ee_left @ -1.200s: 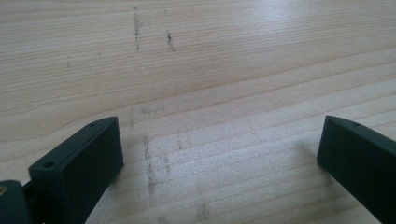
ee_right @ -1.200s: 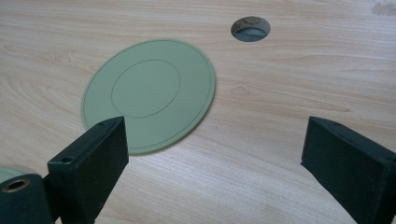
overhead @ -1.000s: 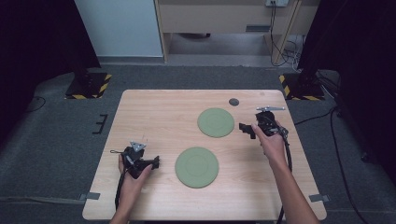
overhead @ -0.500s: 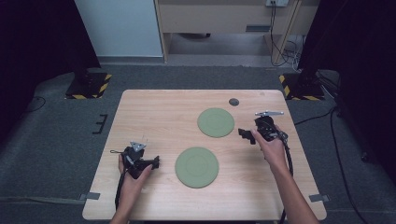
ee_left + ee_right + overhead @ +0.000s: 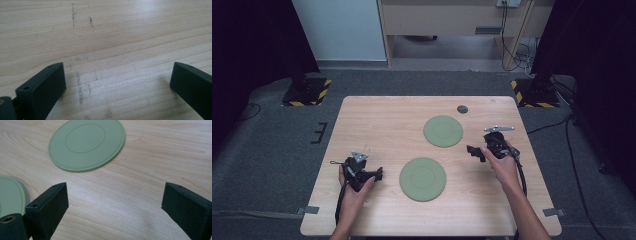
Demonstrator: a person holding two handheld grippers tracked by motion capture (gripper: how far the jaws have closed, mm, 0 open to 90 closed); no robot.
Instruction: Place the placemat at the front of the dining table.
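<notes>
Two flat round green discs lie on the wooden table (image 5: 382,125). The far disc (image 5: 442,131) (image 5: 86,143) is right of centre; the near disc (image 5: 422,178) (image 5: 10,195) is closer to the front edge. My right gripper (image 5: 473,150) (image 5: 115,202) hovers just right of both discs, jaws wide apart with bare wood between them, pointing toward the far disc. My left gripper (image 5: 378,174) (image 5: 117,82) rests low at the front left, left of the near disc, open over bare wood with nothing in it.
A small dark round spot (image 5: 462,109) sits near the table's far edge. Grey carpet surrounds the table, with black stands on yellow-striped bases (image 5: 307,90) at both far corners. Cables trail from each gripper along the forearms.
The right gripper has drifted toward the person and slightly down-table, from beside the far disc to a spot between the two discs' level. The left gripper has stayed put.
</notes>
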